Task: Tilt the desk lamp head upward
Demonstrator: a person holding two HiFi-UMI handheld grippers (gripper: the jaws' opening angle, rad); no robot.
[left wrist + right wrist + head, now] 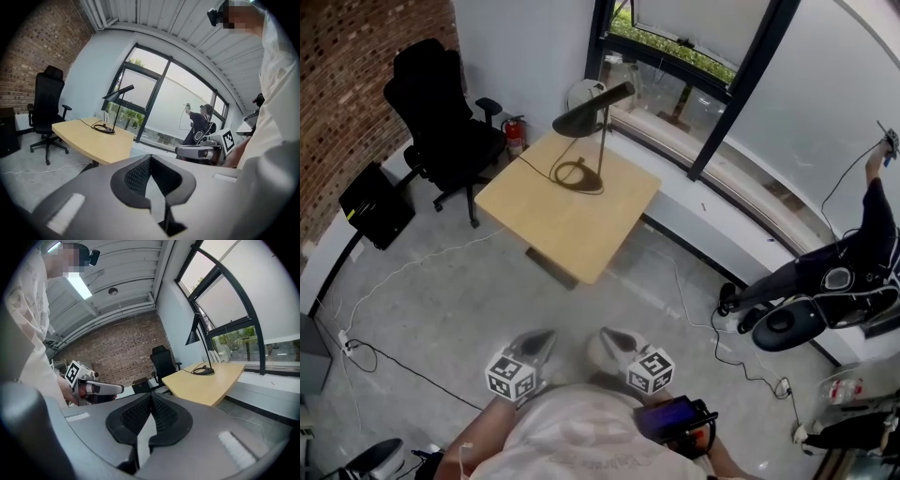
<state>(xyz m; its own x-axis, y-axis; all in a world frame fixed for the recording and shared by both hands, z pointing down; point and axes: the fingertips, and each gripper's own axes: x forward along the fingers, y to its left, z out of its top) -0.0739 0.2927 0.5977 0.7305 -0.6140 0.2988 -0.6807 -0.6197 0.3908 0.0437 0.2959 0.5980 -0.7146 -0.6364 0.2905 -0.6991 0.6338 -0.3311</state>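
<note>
Showing one desk lamp [586, 114], one table [572, 223], two claws [536, 345] [615, 345].

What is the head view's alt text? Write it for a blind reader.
A black desk lamp stands on a light wooden desk by the window, its head angled downward. Well short of the desk, the left gripper and right gripper are shut and empty. A black office chair stands left of the desk.

A brick wall [356, 84] (left), grey concrete floor [441, 309], black office chair [441, 122], big windows [825, 103].
</note>
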